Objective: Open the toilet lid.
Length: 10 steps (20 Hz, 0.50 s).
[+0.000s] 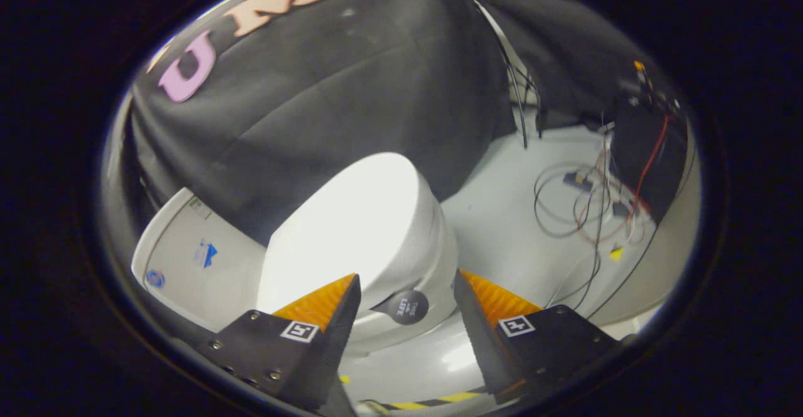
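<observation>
Hovering with its fingers spread wide and holding nothing, the gripper (406, 291) looks down on the toilet (433, 260), which sits just ahead of the fingers and a little below them. The white lid (351, 222) lies shut over the bowl, its long axis running away from the gripper and slanting off to the left, toward the tank (188, 260) that stands beyond the left finger against the black cloth wall (326, 91). The lid's near front edge falls in the gap between the two fingers, and a small round dark tab (406, 307) hangs from that edge, closest of all to the fingertips. That tab looks like the natural place to catch the lid, so the coming move likely means easing forward and down until the fingers straddle it, then lifting up and back toward the tank. Loose cables (583, 204) lie on the floor (502, 216) beyond the right finger, well clear of the toilet.
</observation>
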Tool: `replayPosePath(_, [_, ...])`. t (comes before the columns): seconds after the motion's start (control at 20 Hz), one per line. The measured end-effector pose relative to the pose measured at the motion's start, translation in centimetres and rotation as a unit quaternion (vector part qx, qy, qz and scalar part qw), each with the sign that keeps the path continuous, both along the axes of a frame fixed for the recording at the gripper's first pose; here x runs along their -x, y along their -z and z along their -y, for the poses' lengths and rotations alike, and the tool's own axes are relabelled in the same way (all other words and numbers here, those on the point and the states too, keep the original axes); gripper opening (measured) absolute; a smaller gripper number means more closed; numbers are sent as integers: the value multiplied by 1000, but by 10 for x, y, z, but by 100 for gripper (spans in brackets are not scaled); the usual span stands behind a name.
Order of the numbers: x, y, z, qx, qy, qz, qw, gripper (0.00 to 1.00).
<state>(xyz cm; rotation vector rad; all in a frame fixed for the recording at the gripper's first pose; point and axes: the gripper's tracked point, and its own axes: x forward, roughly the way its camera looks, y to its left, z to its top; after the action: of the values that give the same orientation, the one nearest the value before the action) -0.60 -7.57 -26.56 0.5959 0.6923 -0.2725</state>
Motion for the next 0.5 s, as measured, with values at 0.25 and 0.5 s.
replayPosePath(0.25, [-2, 33, -23, -128, 17, -20, 991, 72])
replayPosePath(0.5, [-1, 45, -10, -192, 58, -18, 979, 18])
